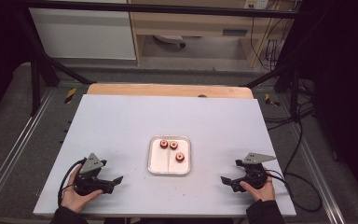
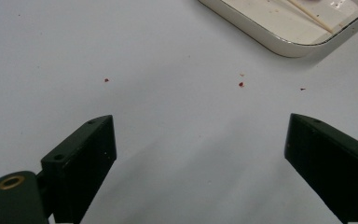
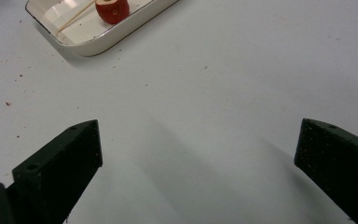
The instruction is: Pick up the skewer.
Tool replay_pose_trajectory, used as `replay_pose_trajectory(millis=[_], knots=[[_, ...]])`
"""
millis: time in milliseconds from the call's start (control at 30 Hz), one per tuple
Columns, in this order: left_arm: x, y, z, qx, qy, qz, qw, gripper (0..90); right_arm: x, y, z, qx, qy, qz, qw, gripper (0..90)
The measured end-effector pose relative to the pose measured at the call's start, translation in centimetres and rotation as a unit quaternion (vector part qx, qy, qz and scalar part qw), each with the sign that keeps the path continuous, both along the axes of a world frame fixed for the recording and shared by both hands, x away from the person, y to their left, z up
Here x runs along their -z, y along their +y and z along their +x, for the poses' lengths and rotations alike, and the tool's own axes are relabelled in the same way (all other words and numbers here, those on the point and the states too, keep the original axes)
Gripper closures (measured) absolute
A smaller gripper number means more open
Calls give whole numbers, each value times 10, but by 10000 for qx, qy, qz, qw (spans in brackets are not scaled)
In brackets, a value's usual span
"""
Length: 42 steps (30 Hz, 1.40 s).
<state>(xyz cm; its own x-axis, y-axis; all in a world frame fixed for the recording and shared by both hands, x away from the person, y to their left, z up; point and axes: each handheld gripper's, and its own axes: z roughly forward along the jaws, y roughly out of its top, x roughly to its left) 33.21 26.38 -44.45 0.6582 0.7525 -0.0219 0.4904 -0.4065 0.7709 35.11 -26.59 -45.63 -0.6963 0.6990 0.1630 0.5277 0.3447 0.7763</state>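
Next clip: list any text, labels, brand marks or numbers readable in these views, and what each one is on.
No readable text in these views.
White rectangular metal tray: no print visible on rim or floor.
Three small red round fruit pieces: no markings.
Pale blue-white table top: blank, with only red crumbs.
Black tongs, left and right: no brand visible.
Yellow-and-black striped markers on the floor frame: stripes only, no lettering.
Small pale plate on the far cabinet: too blurred to read.

In the left gripper view the tray (image 2: 279, 39) is cut off by the top edge, leaving one corner and part of a skewer (image 2: 310, 15). In the right gripper view the top edge clips a red piece (image 3: 112, 10). The table's (image 1: 121, 126) red specks are too small to identify.
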Motion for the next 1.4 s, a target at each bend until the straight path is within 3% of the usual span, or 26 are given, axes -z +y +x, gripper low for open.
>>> replay_pose_trajectory(millis=[433,700,967,1000,1400], knots=[[-1,-10,0,-13,95,21,10000,96,1,1,0,32,53,-30,10000,14],[-7,-26,3,133,117,35,9998,135,1,1,0,54,58,-38,10000,12],[-15,-48,6,340,114,88,9993,242,2,2,0,44,55,-62,10000,12],[-17,-54,7,391,100,116,9991,290,1,2,0,48,65,-57,10000,12],[-27,-92,16,507,112,183,9985,509,1,2,-1,45,52,-49,10000,13]])
